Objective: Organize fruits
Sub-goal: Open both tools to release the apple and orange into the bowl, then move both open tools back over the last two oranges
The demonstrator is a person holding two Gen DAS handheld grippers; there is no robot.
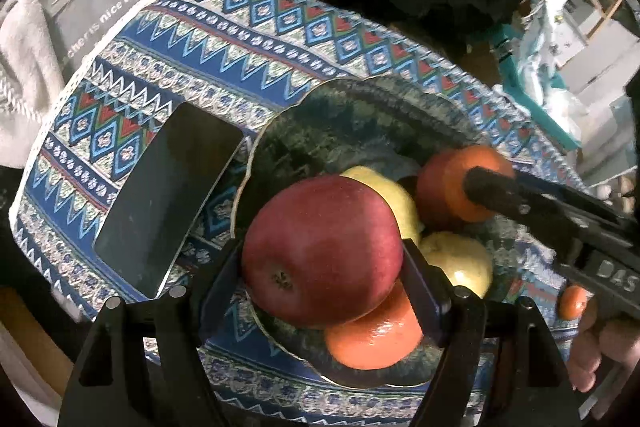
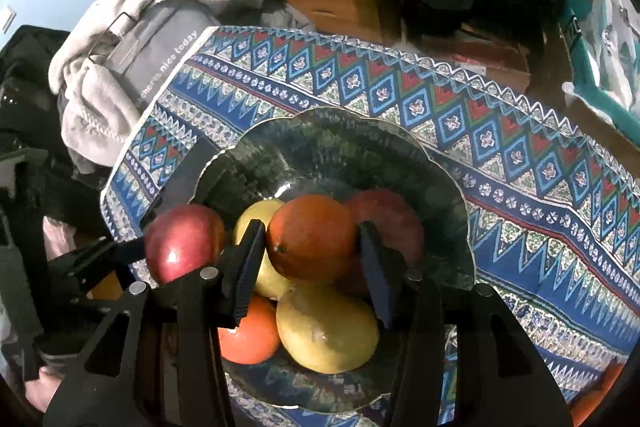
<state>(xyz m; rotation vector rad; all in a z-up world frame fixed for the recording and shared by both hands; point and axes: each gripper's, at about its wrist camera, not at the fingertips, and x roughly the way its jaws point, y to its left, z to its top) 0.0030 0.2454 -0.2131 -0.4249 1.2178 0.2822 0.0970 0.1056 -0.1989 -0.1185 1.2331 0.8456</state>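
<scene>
A scalloped glass bowl [image 1: 340, 115] [image 2: 320, 147] stands on the patterned cloth with several fruits in it. My left gripper [image 1: 322, 275] is shut on a big red apple [image 1: 320, 255] [image 2: 180, 243], held over the bowl's near-left rim above an orange [image 1: 372, 339] [image 2: 252, 335]. My right gripper [image 2: 312, 259] has its pads against both sides of another orange [image 2: 312, 237] [image 1: 448, 183], which rests on the pile in the bowl. Yellow fruits [image 1: 460, 263] [image 2: 328, 331] lie below, and a reddish fruit [image 2: 392, 223] lies behind.
A black phone [image 1: 160, 195] lies on the blue patterned tablecloth [image 2: 520, 155] left of the bowl. A small tangerine [image 1: 573, 302] sits on the cloth to the right. Grey clothing [image 2: 120, 59] is heaped past the table's left edge. Wooden furniture [image 2: 340, 7] stands behind.
</scene>
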